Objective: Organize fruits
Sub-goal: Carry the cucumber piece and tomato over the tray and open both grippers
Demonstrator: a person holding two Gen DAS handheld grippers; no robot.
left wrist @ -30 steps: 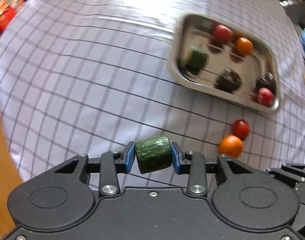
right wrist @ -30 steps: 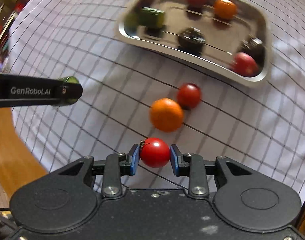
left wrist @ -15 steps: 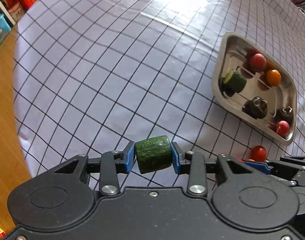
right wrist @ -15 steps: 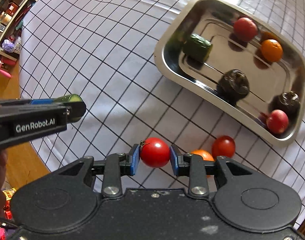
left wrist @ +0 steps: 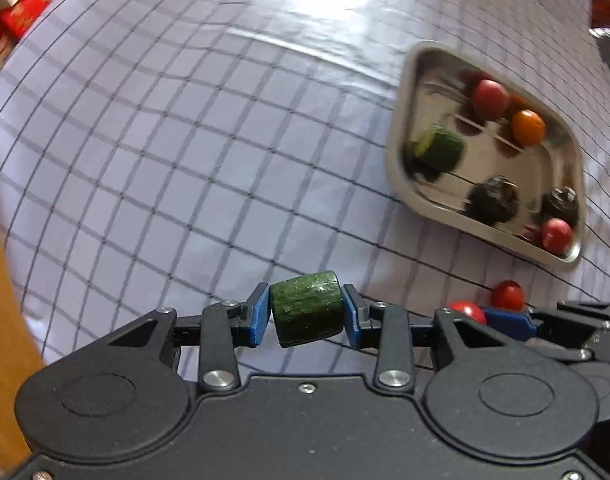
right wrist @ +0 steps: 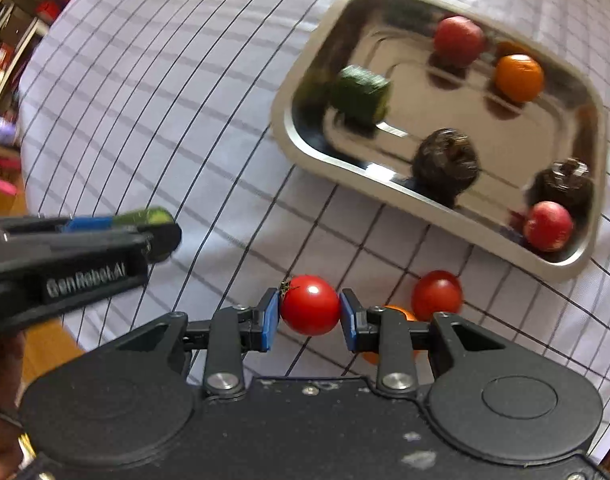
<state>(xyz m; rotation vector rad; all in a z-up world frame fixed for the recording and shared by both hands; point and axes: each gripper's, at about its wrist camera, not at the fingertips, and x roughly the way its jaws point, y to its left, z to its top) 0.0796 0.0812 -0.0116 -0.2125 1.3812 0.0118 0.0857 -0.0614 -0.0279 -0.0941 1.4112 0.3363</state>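
Right tool (right wrist: pixel 310 316), clamped on a cherry tomato (right wrist: pixel 311 305), sits nearer the steel tray (right wrist: pixel 397 184) ahead-right than the left tool (left wrist: pixel 306 316), clamped on a cucumber chunk (left wrist: pixel 307 308).

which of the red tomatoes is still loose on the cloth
The red tomato on the checked cloth just outside the tray. The other is clamped in the right gripper; the tray's pinker fruits lie inside.

Worktop (left wrist: pixel 185 140): pale checked cloth, bright glare at 12 o'clock. Wooden floor (left wrist: pixel 1 280) at 9 o'clock. Cluttered shelves (right wrist: pixel 9 32), blurred boxes (left wrist: pixel 21 4), at 10 o'clock.
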